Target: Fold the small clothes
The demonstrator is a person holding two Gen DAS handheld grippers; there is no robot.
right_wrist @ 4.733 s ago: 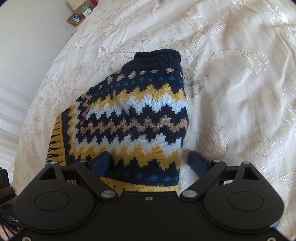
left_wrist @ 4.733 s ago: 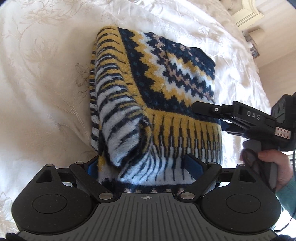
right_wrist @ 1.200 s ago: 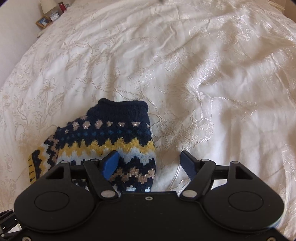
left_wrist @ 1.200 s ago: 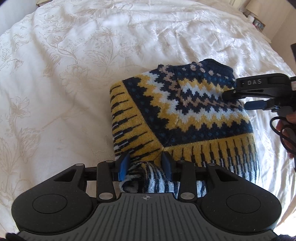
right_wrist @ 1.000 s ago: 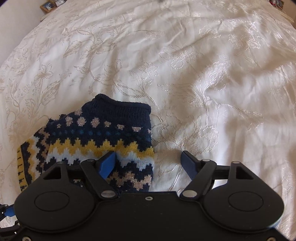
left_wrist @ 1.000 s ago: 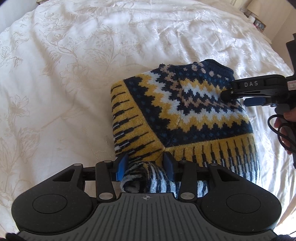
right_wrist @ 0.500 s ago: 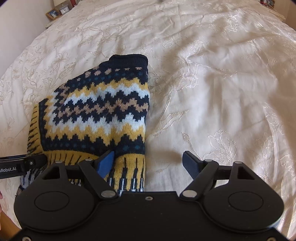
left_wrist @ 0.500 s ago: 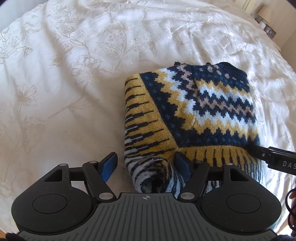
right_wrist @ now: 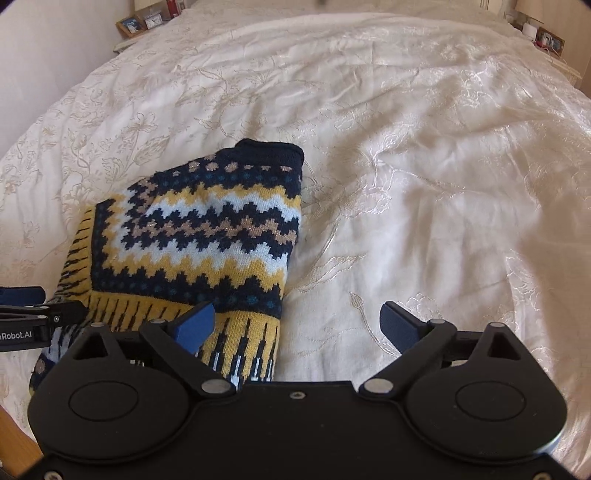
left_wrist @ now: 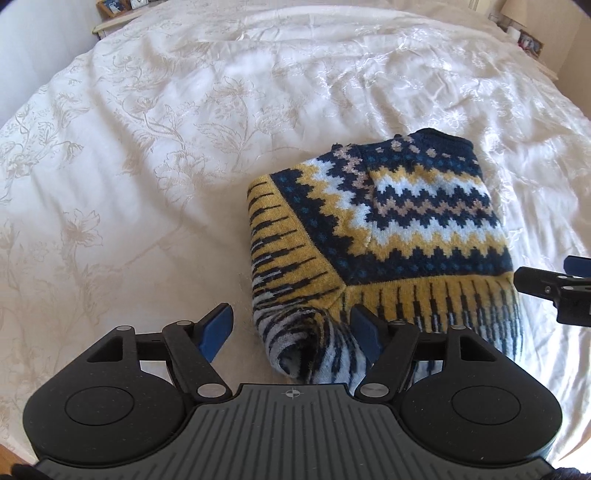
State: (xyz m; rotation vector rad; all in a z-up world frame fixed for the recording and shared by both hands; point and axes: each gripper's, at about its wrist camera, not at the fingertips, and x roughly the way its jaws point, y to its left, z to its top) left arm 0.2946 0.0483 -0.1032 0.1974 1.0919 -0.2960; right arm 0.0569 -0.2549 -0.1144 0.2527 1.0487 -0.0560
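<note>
- Sweater (left_wrist: 388, 236), knitted in navy, yellow and pale blue zigzags, lies folded into a compact bundle on the cream embroidered bedspread (left_wrist: 147, 147).
- Left gripper (left_wrist: 291, 328) is held low over the bed with its jaws wide apart and holds nothing; the rolled striped corner of the sweater sits between its blue pads (left_wrist: 216, 328), closer to the right one.
- Right gripper (right_wrist: 297, 325) is also spread wide and empty; its left pad (right_wrist: 194, 323) is over the yellow fringe-patterned edge, and its right pad is over bare bedspread.
- Left wrist view shows the right gripper's tip just beside the sweater's right edge, perhaps not touching it.
- Right wrist view alone shows picture frames (right_wrist: 142, 22) on a bedside stand.
</note>
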